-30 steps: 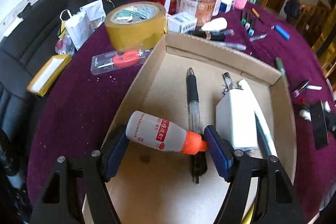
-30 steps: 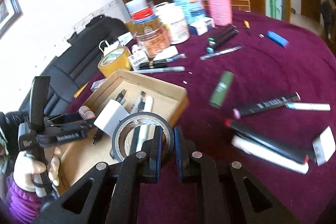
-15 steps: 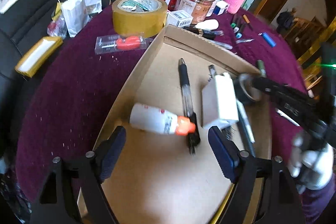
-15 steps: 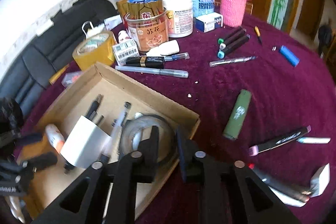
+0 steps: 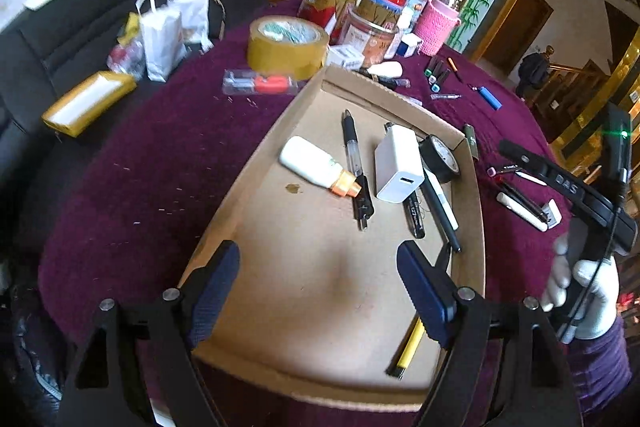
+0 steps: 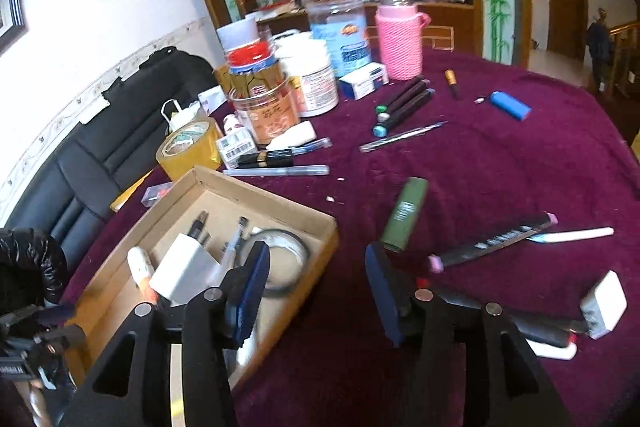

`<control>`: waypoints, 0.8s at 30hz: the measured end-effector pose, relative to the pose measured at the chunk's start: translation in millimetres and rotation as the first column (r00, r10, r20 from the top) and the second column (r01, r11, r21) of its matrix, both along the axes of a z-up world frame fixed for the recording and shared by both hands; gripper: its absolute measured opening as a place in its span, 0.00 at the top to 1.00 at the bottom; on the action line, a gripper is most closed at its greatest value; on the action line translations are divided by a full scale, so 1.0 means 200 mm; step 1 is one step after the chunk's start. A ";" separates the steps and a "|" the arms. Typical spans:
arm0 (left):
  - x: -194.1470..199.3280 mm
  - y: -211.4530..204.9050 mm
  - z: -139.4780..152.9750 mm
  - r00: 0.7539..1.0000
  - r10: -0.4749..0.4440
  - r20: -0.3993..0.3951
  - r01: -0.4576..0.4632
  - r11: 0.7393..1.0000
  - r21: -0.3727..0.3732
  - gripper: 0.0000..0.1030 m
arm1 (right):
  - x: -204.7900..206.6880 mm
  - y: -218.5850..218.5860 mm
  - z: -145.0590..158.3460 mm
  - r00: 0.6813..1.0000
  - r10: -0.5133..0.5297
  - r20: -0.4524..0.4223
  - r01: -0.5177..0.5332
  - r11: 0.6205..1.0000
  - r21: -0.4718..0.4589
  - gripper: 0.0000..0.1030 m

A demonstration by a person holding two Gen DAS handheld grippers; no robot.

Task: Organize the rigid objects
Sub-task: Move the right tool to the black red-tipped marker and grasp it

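I see the black tape roll lying in the cardboard tray's far corner beside the white charger, my right hand-held gripper just opening, empty, above it, the left hand-held gripper wide, empty.

Black gripper frames with silver screws, blue jaw pads; white glove, purple sleeve.

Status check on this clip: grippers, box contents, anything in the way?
Left gripper open, empty, over cardboard box. Right gripper jaws just opened, nothing between them. Black tape roll in box beside white charger. Green lighter still on cloth; nothing blocking.
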State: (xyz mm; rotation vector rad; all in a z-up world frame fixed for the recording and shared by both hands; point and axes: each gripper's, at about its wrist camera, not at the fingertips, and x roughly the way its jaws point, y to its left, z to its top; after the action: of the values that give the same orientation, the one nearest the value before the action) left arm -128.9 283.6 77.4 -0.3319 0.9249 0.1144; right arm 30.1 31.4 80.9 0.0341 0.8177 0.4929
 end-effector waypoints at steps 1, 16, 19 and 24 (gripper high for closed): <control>-0.02 0.00 0.01 1.000 0.004 0.008 -0.004 1.000 0.012 0.22 | -0.03 -0.04 0.00 1.000 -0.006 0.012 0.007 1.000 -0.008 0.42; -0.18 -0.49 0.05 0.978 -0.192 0.083 0.197 0.979 -0.056 0.22 | 0.06 -0.83 -0.29 0.970 -0.195 -0.145 0.211 0.972 0.103 0.37; -0.18 -0.61 0.07 0.969 -0.234 0.081 0.238 0.970 -0.039 0.22 | 0.11 -0.82 -0.29 0.974 -0.180 -0.136 0.195 0.975 0.104 0.37; -0.20 -0.72 0.08 0.958 -0.276 0.084 0.279 0.960 -0.025 0.22 | 0.10 -0.74 -0.29 0.984 -0.068 -0.165 0.084 0.992 0.093 0.36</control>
State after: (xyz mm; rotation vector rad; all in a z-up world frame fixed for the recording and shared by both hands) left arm -168.0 140.3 93.9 -0.2361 0.8867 -0.1734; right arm 49.8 -116.4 22.9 0.1991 0.9460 0.4623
